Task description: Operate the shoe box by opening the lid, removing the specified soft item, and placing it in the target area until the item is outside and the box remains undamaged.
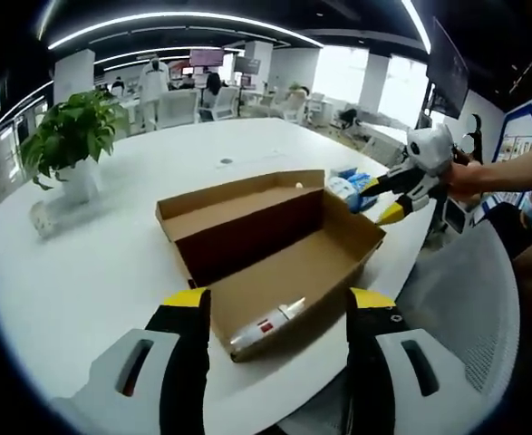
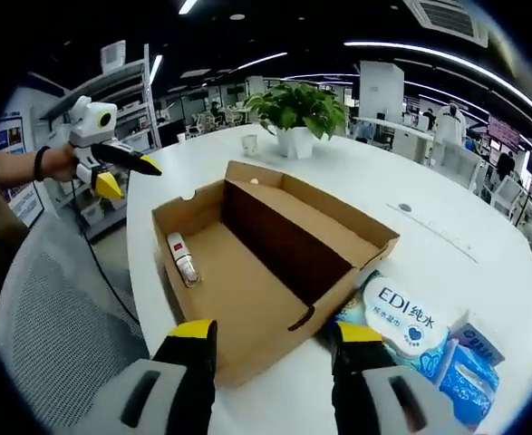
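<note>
Both tongs, left gripper (image 1: 270,308) and right gripper (image 2: 268,340), hang spread and empty outside the shoe box (image 2: 275,258), lid folded back; wipes pack (image 2: 400,323) lies beside it, likely already removed

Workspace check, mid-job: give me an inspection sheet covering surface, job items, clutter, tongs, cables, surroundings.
Surface: white table, glossy.
Job's things: shoe box open, lid flap raised; small white tube lies inside; wet-wipes pack lies on the table against the box.
Clutter: blue packets beside the wipes; potted plant; small cup.
Grippers: left tongs open at the box's near end; right tongs open at the box's edge.
Cables: one black cable hanging below the left tongs.
Surroundings: mesh chair; open office, people standing far off.
</note>
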Motion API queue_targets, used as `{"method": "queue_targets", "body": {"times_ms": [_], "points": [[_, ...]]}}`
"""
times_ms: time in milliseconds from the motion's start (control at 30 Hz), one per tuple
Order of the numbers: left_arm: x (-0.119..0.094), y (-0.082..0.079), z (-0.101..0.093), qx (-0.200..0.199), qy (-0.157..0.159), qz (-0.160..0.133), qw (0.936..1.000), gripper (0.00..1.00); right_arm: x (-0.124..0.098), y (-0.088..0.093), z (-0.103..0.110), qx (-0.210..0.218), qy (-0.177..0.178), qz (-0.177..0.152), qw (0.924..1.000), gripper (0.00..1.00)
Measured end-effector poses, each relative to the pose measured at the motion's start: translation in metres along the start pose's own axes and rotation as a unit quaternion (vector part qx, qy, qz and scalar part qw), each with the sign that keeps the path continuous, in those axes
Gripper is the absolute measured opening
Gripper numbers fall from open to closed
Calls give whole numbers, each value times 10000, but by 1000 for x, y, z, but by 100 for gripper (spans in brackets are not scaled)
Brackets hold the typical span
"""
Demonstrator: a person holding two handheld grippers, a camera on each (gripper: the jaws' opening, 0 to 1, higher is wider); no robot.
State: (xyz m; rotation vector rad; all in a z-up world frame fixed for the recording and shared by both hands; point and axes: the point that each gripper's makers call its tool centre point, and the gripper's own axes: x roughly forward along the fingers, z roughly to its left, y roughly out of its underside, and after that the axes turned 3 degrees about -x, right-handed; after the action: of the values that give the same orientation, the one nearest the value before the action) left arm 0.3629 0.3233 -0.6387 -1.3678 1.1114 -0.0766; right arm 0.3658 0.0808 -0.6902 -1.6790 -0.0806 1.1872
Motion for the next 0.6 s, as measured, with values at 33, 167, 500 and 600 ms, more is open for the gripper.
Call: {"method": "queue_targets", "body": {"times_ms": [33,167,500,600], "points": [[0,0,0,8,6,7,10000,60,0,1,1,-8,-3,6,10000,48],[-1,2,2,21,5,27,10000,60,-2,3,3,5,-11,17,10000,49],[-1,4,10,116,-33,122,9999,60,-5,7,8,-4,-6,63,10000,50],[1,-1,13,205,-4,141,9997,60,-5,7,9,-47,0,64,10000,50]]}}
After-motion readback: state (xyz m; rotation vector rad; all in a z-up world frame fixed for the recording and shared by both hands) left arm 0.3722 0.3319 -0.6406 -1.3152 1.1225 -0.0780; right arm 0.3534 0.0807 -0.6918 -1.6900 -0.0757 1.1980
